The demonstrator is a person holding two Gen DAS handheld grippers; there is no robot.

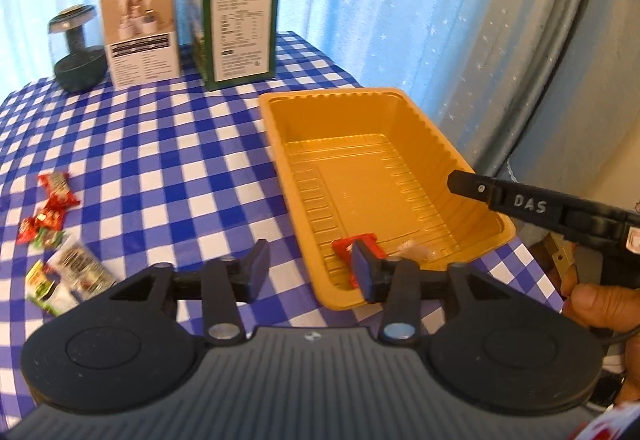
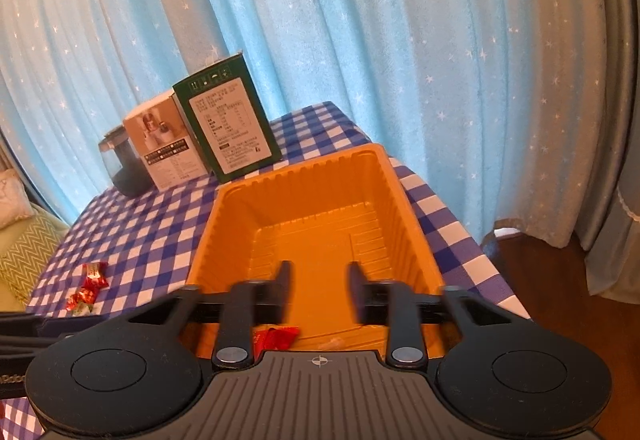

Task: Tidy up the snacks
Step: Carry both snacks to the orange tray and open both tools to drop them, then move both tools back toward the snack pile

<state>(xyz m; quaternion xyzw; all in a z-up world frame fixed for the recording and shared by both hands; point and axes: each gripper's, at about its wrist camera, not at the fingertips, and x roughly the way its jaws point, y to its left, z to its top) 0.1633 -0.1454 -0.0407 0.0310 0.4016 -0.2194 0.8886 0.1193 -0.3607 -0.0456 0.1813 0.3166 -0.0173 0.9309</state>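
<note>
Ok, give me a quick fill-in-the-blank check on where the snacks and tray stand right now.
1. The red snack lies inside the ____ tray.
2. The loose snacks still outside the tray lie on the blue-and-white ____ tablecloth.
3. The right gripper has ____ between its open jaws.
4. Behind the tray stands a tall ____ box, beside a beige box.

Missing words: orange; checked; nothing; green
</note>
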